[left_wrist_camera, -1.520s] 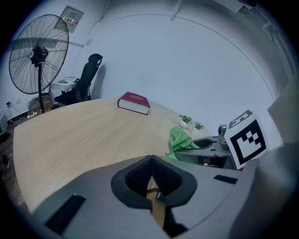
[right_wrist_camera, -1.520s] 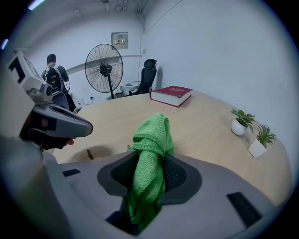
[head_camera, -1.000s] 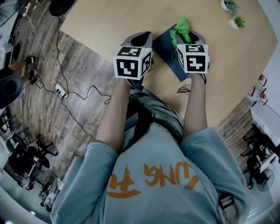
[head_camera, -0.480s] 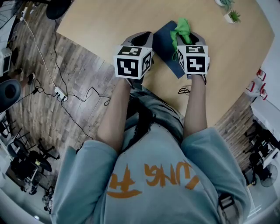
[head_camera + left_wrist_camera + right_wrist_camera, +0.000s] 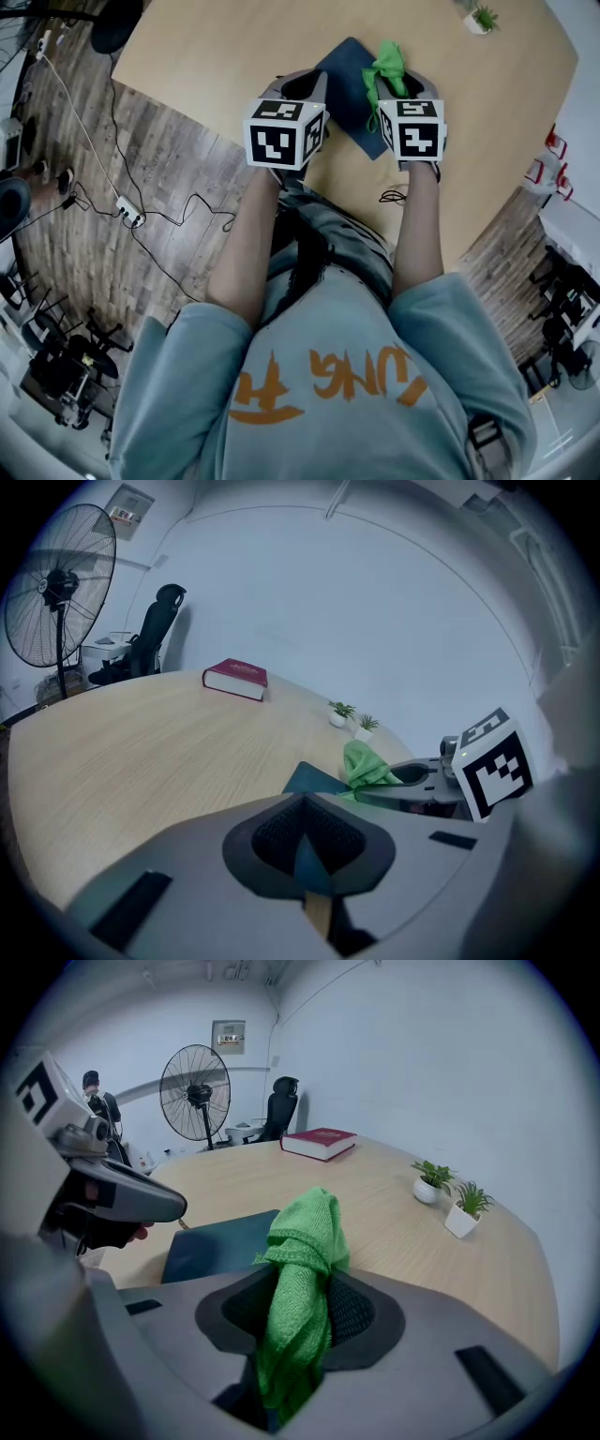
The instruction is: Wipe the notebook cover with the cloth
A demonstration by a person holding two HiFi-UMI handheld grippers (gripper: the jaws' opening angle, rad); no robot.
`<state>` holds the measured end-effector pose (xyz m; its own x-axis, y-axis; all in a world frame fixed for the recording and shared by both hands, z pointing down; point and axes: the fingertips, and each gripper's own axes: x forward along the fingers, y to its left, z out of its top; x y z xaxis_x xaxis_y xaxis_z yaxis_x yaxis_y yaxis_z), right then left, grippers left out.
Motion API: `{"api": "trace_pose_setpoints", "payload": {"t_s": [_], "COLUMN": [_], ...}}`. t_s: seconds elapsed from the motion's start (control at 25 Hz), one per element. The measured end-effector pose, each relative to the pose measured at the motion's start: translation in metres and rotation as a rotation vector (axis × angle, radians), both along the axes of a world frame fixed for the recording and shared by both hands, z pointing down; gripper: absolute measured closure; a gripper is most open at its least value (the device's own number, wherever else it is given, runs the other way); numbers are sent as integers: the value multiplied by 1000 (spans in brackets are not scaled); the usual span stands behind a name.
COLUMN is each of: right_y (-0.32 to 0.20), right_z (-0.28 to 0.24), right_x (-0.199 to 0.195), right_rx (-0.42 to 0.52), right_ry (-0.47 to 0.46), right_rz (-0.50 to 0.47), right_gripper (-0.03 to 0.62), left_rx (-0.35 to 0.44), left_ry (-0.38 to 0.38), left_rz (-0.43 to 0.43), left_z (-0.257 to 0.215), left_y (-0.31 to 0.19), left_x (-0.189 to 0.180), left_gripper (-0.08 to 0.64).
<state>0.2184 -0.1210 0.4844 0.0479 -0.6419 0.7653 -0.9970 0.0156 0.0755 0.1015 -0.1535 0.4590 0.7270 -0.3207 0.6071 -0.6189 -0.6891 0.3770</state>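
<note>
Right gripper [image 5: 298,1321] clamping green cloth [image 5: 300,1241], dark blue notebook [image 5: 220,1241] beside (cover text unreadable), left gripper [image 5: 305,850] closed, empty.

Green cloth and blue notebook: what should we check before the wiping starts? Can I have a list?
1. Cloth gripped: ok. The right gripper is shut on the green cloth.
2. Notebook flat and closed on the table: ok.
3. Cloth touching the cover: cannot tell. In the head view it sits over the notebook's right edge.
4. Left gripper holding the notebook steady: not ok. Its jaws are together with nothing between them.
5. Red book and potted plants out of the way: ok, well beyond the notebook.
</note>
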Motion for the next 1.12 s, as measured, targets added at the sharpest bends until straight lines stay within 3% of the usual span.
{"api": "trace_pose_setpoints", "payload": {"t_s": [1.12], "right_y": [69], "right_z": [5], "right_x": [40], "right_rx": [7], "right_ry": [-20], "right_rz": [145], "right_gripper": [460], "left_rx": [-3], "left_ry": [17], "left_rz": [120], "left_z": [-2], "left_y": [44], "left_x": [40], "left_gripper": [545]}}
